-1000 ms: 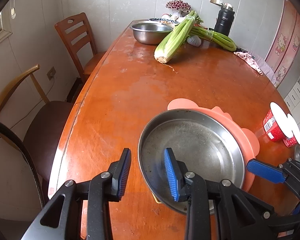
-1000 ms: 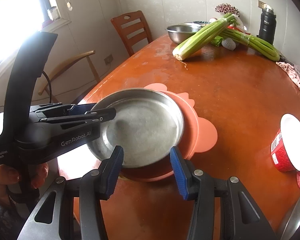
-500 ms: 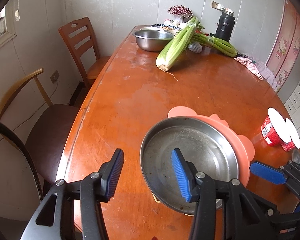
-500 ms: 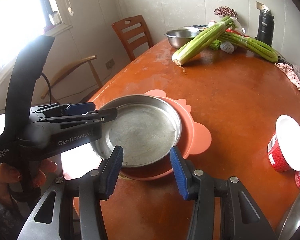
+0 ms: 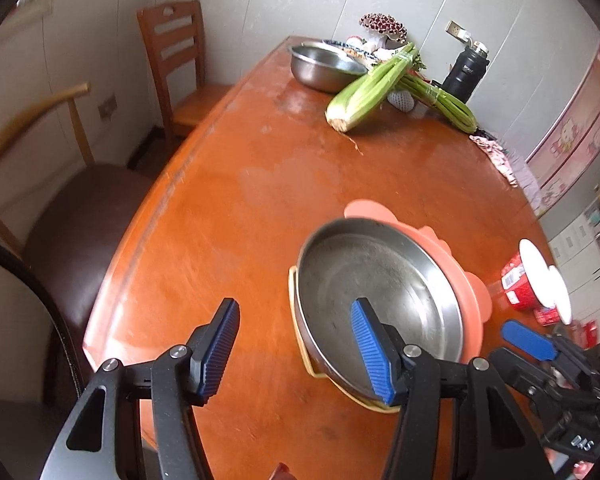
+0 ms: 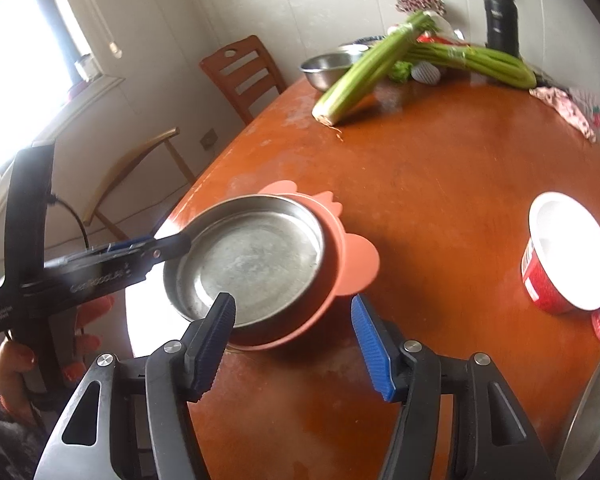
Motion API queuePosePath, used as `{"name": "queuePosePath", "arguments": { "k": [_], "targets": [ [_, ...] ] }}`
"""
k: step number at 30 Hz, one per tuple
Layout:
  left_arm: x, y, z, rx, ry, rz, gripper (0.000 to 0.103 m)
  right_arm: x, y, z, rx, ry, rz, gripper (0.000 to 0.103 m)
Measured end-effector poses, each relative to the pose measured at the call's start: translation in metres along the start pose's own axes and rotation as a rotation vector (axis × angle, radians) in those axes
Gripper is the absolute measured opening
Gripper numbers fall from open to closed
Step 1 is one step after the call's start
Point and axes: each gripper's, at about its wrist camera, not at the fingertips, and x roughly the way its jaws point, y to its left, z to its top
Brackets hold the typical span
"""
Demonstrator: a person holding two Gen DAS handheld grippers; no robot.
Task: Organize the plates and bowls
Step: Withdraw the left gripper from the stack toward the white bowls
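Left wrist view: steel plate (image 5: 380,296), shallow, dull scuffed base, lower centre-right, nested on salmon-pink plate (image 5: 470,276) w/ lobed rim; yellow edge beneath. Left gripper (image 5: 296,348) jaws opening, right pad over plate rim, no grip.

Right wrist view: same stack centre-left on orange table (image 6: 440,184). Right gripper (image 6: 292,340) jaws opening, straddling stack's near edge, holding nothing.

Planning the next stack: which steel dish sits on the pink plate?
The shallow steel pan nearest the tools; the deeper steel bowl stands far off beside the celery.
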Motion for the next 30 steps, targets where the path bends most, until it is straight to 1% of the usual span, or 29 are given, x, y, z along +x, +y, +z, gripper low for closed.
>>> {"name": "queuePosePath", "arguments": {
  "k": [3, 9, 15, 17, 19, 20, 30],
  "targets": [
    [0.008, 0.002, -0.005, -0.031, 0.031, -0.042, 0.058, 0.005, -0.005, 0.000, 0.022, 0.022, 0.011, 0.063],
    [0.025, -0.004, -0.009, -0.038, 0.077, -0.051, 0.058, 0.017, -0.008, -0.003, 0.040, 0.069, 0.021, 0.063],
    [0.032, -0.011, -0.009, -0.034, 0.090, -0.063, 0.058, 0.029, -0.007, -0.007, 0.041, 0.114, 0.056, 0.064],
    [0.035, -0.017, -0.009, -0.029, 0.101, -0.074, 0.059, 0.030, -0.007, -0.007, 0.039, 0.117, 0.060, 0.064],
    [0.037, -0.022, -0.009, -0.015, 0.100, -0.055, 0.065, 0.032, -0.008, -0.006, 0.039, 0.118, 0.066, 0.064],
    [0.038, -0.025, -0.009, -0.007, 0.098, -0.048, 0.065, 0.032, -0.009, -0.006, 0.038, 0.117, 0.071, 0.064],
    [0.052, -0.046, 0.003, 0.017, 0.104, -0.036, 0.066, 0.031, -0.020, -0.003, 0.053, 0.096, 0.093, 0.064]
  ]
}}
